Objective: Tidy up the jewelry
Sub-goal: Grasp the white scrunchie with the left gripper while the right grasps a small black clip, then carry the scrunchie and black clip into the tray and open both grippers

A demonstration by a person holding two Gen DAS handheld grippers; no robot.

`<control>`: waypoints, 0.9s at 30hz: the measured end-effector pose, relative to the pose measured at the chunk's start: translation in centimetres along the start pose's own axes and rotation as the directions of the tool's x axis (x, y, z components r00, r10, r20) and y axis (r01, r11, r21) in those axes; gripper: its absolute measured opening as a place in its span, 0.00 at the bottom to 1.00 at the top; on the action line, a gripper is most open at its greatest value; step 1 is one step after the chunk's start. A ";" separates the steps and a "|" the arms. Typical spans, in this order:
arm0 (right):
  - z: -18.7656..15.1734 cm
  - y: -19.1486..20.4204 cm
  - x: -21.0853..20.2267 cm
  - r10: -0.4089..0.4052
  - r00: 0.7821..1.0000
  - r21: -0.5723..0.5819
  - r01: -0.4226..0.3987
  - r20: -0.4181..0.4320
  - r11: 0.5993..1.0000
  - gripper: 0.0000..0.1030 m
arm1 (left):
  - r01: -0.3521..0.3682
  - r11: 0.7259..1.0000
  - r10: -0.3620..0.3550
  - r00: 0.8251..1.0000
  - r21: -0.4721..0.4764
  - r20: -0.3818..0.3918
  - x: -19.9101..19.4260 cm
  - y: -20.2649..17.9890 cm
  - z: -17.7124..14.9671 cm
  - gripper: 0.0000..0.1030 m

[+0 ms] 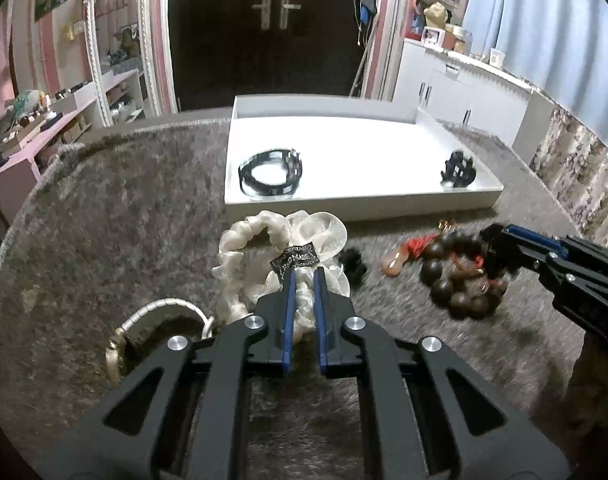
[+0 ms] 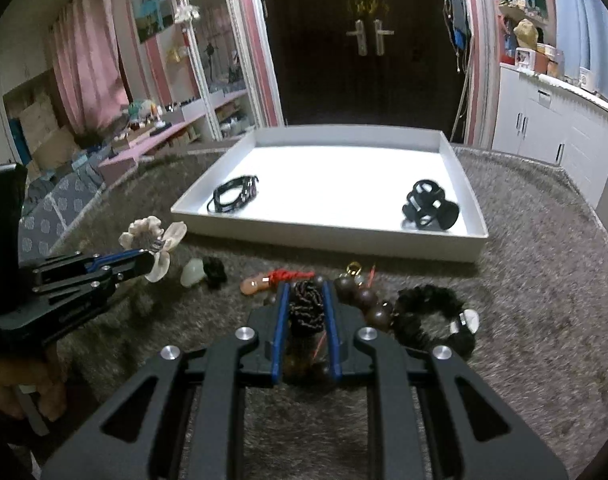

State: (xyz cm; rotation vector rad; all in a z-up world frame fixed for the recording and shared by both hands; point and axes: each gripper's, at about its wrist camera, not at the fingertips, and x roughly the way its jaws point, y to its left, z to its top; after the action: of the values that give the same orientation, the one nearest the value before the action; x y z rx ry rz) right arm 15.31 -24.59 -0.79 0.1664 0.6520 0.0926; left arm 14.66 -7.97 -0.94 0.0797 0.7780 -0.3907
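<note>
The left tool (image 1: 304, 276) is clamped on the cream fabric scrunchie (image 1: 260, 248), its blue-lined fingers (image 1: 290, 300) pinching the ruffled cloth just near of the scrunchie's black label (image 1: 298, 259). The right tool (image 2: 305, 292) grips a cluster of tiny dark beads (image 2: 305, 308), part of the brown wooden bead bracelet (image 2: 365, 296) whose large beads curve off to the right of its fingers.

Around the left tool, a white corded bracelet (image 1: 166, 306) lies to its left on the grey furry counter (image 1: 124, 216), and a small black fuzzy item (image 1: 353, 262) sits just right of the scrunchie. Near the right tool, a red cord with an orange pendant (image 2: 254, 285) lies to the left of the beads, a pale green stone (image 2: 192, 272) farther left, and a black ruffled scrunchie (image 2: 431, 316) to the right.

Beyond all these, at the far side of the counter, stands a shallow white tray (image 2: 327, 240). Inside it a black strap bracelet (image 2: 234, 196) lies at the near left and a black hair claw (image 2: 429, 206) at the near right, well apart.
</note>
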 end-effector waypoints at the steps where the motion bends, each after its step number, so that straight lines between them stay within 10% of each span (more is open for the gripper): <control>1: 0.1 -0.2 -0.3 0.002 1.000 0.006 -0.002 0.007 1.000 0.16 | 0.002 1.000 -0.002 1.000 -0.001 0.008 -0.4 -0.2 0.4 0.07; 17: 7.3 -2.8 -3.3 0.055 0.992 0.017 -0.058 0.114 0.998 0.16 | 0.003 0.998 -0.010 0.993 0.057 0.116 -3.2 -3.0 7.8 0.07; 27: 10.8 -4.7 0.6 0.024 0.994 0.068 -0.031 0.103 0.997 0.16 | 0.037 0.999 -0.037 0.996 -0.002 0.081 1.6 -2.7 11.5 0.07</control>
State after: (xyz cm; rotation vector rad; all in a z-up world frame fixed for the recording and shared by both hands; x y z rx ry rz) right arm 22.58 -30.50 6.42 0.2455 0.5513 0.0879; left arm 22.34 -13.36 6.33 0.0454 0.7007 -0.4254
